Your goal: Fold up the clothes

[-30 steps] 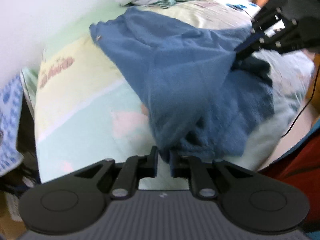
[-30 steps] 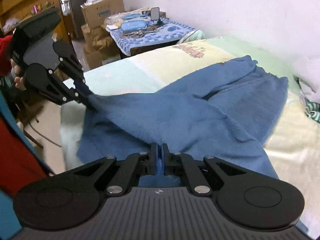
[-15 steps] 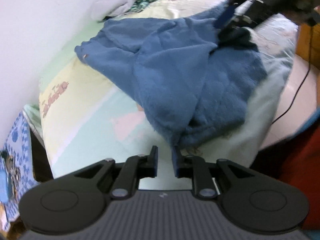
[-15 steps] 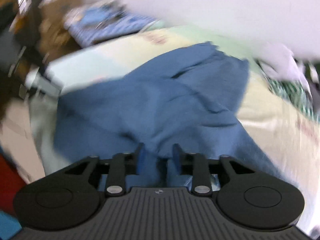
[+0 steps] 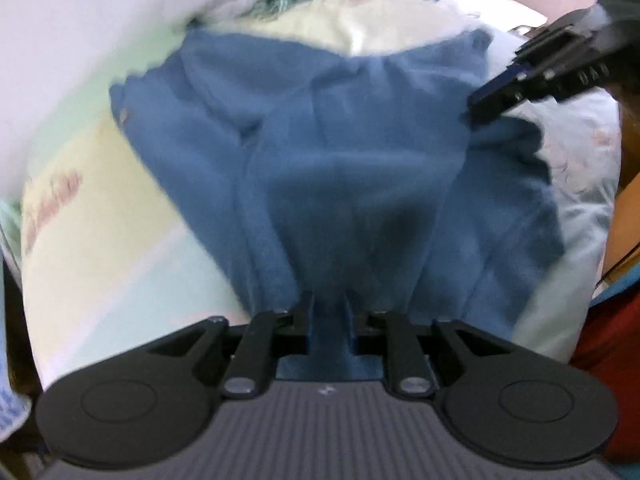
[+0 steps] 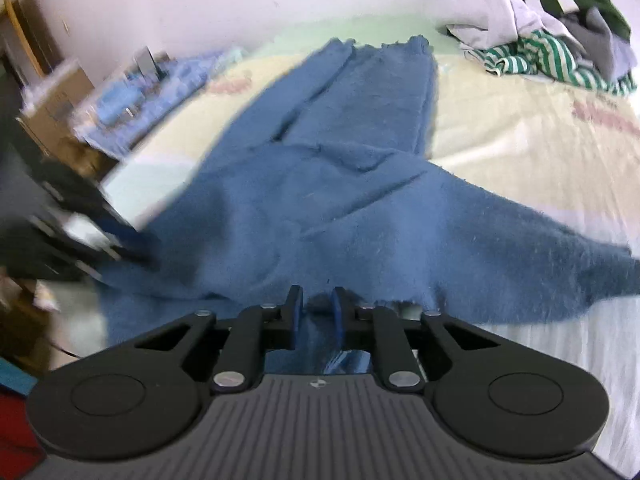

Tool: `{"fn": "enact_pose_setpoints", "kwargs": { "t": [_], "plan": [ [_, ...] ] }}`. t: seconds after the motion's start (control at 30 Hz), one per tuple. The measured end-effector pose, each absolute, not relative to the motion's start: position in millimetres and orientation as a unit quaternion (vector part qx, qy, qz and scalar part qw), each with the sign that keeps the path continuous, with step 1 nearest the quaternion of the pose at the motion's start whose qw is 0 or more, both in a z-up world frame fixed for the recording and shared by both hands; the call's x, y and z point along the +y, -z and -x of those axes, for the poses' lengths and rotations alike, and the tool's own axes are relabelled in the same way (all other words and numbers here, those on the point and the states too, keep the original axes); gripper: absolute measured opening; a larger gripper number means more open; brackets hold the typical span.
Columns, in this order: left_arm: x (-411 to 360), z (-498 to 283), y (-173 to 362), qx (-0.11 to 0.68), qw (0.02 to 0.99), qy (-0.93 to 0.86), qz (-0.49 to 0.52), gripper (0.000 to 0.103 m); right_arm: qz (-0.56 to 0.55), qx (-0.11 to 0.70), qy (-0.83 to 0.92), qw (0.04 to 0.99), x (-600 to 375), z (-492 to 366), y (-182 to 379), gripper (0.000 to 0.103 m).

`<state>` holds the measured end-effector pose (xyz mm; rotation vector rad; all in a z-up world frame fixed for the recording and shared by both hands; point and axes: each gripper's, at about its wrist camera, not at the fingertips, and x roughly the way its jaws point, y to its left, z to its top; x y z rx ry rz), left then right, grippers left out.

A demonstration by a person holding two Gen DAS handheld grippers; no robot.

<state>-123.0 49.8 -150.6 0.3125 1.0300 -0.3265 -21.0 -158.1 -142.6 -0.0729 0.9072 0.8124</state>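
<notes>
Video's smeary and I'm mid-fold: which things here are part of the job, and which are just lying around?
In the job:
blue fleece garment, spread on the bed
left gripper, fabric between its fingers
right gripper, fabric between its fingers

Lying about:
heap of clothes, with a green-striped piece, at the bed's far corner
cardboard box
cluttered side table

Fuzzy blue fleece garment [image 6: 320, 200], matt.

Both wrist cameras look forward, low and close over the blue garment [image 5: 352, 168] [image 6: 320, 200] on the bed [image 5: 100, 240] [image 6: 520, 128]; each view catches the opposite claw beside it.
</notes>
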Motion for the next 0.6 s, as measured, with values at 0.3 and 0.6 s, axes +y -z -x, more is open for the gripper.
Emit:
{"fn": "enact_pose_setpoints", "kwargs": {
  "t": [0.3, 0.6],
  "plan": [
    [-49, 26, 80, 0.400, 0.859, 0.273, -0.167, 0.017, -0.059, 0.442, -0.335, 0.830, -225, 14, 140, 0.027],
    [-181, -63, 112, 0.377, 0.823, 0.362, -0.221, 0.059, -0.059, 0.420, -0.318, 0.848, -258, 49, 147, 0.027]
  ]
}}
